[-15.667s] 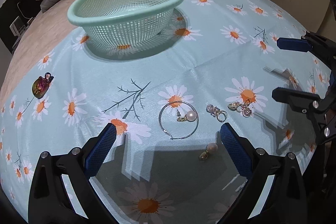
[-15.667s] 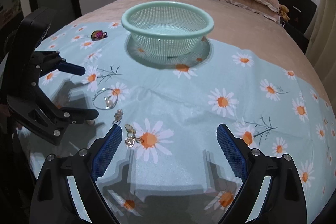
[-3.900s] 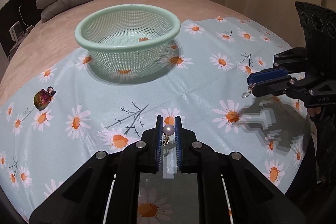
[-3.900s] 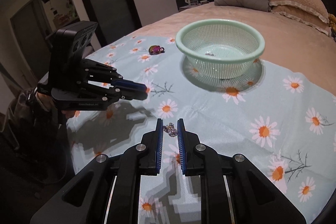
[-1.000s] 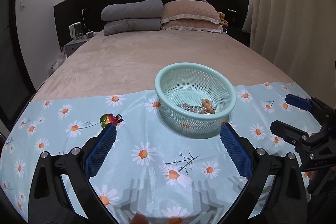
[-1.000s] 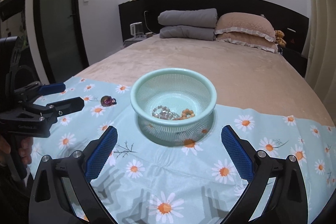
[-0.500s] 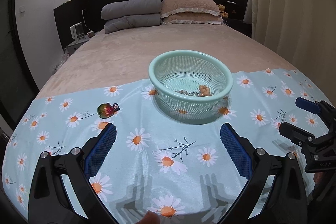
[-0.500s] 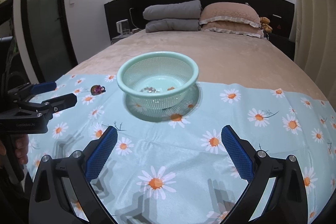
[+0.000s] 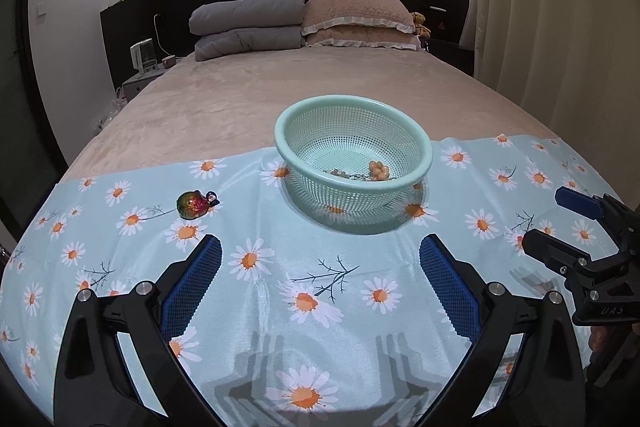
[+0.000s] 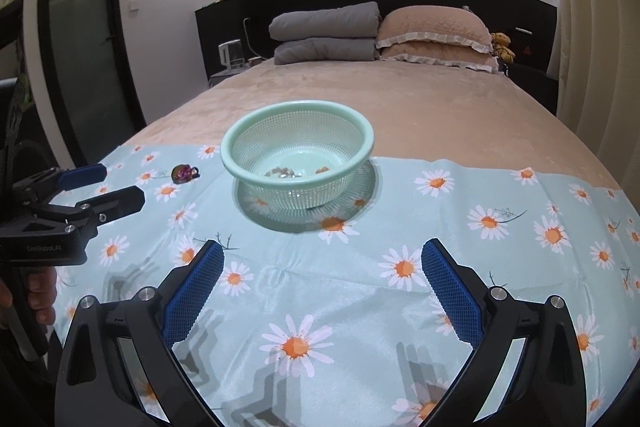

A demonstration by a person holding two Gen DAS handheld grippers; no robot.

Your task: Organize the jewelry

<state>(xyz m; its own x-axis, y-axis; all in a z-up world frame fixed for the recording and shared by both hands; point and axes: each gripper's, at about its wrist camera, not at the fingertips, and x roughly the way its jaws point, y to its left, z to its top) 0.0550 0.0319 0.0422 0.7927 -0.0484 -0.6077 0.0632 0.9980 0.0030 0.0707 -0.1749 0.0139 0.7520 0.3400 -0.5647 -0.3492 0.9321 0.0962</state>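
Observation:
A mint green mesh basket [image 9: 304, 115] stands on the daisy-print cloth [image 9: 280, 307]; it also shows in the right wrist view [image 10: 240, 135]. Inside it lie several pieces of jewelry [image 9: 370, 171], also seen from the right [image 10: 282, 171]. A red-green brooch [image 9: 194, 203] lies on the cloth left of the basket, also in the right wrist view [image 10: 183, 172]. My left gripper [image 9: 320, 275] is open and empty, well short of the basket; it shows at the left of the right wrist view [image 10: 102, 187]. My right gripper [image 10: 322, 277] is open and empty; it shows at the right of the left wrist view [image 9: 560, 223].
The cloth covers the foot of a beige bed [image 9: 320, 87]. Folded grey blankets [image 9: 248, 25] and beige pillows [image 9: 360, 19] lie at the headboard. A nightstand with a small appliance [image 9: 142, 55] stands at the left. A dark door [image 10: 84, 43] and curtains [image 9: 540, 7] flank the bed.
Both grippers have stayed open and empty and have shifted slightly, so the basket sits a little lower and nearer in the views. The jewelry and brooch have not moved.

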